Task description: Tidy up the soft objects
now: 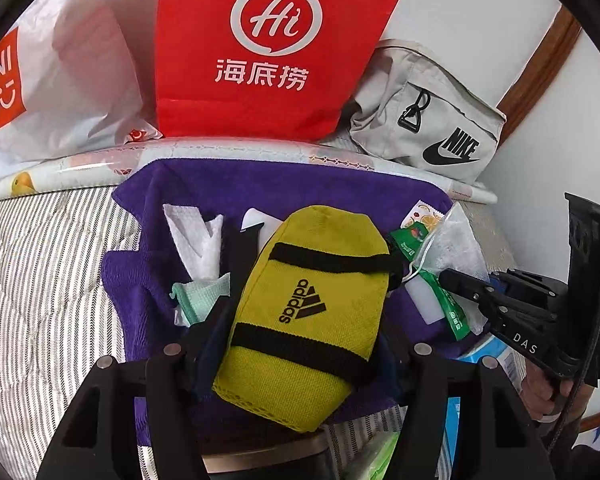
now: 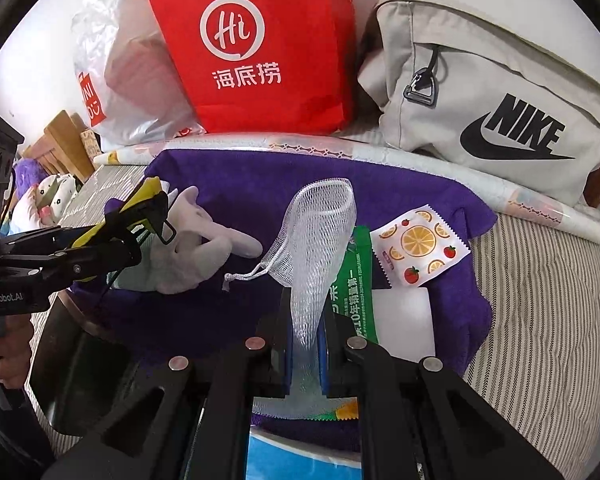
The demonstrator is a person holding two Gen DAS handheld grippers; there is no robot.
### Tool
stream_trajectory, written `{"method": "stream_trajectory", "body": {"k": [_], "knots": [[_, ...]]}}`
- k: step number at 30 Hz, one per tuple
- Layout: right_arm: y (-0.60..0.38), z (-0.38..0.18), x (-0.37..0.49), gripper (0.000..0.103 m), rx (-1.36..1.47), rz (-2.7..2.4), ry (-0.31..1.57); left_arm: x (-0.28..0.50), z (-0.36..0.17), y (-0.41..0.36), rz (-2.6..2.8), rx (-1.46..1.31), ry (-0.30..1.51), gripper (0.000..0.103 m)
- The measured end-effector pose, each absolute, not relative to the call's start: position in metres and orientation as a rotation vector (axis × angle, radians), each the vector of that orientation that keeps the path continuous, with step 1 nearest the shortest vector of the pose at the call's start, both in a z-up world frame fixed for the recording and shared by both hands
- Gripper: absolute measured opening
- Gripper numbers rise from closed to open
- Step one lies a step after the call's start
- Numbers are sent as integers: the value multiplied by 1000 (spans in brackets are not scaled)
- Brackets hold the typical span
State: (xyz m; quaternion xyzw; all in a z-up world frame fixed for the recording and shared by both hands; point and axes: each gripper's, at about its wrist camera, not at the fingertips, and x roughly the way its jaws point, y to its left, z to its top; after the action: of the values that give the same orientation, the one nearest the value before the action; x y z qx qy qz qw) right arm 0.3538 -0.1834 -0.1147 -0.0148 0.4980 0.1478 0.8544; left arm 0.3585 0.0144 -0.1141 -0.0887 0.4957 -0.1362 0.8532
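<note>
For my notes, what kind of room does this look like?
Probably a bedroom at home: a striped quilted mattress, shopping bags like the red tote leaning on the wall, and plush toys beside wooden furniture.

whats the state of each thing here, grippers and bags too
left gripper: shut on the yellow pouch, lifted over the purple towel
right gripper: shut on the white mesh bag, mouth open
red bag: upright
grey nike bag: zipped, lying behind towel
fruit-print sachet: sealed, flat on towel
</note>
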Motion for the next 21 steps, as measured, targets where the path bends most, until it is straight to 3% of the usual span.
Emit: {"method": "stream_trajectory", "body": {"k": [4, 9, 13, 15, 21], "knots": [[-183, -116, 356, 15, -30, 311, 1052, 360, -118, 14, -295, -187, 1055, 66], [-183, -113, 355, 49, -42, 311, 1029, 360, -115, 16, -290, -209, 1030, 79], [-183, -110, 354, 59, -49, 297, 1018, 358, -109, 19, -302, -242, 1012, 82], [-184, -108, 354, 70, -45, 285, 1015, 357, -106, 19, -313, -252, 1001, 84], [-188, -98, 350, 74, -21, 277, 992, 349, -95, 22, -305, -239, 981, 85]]}}
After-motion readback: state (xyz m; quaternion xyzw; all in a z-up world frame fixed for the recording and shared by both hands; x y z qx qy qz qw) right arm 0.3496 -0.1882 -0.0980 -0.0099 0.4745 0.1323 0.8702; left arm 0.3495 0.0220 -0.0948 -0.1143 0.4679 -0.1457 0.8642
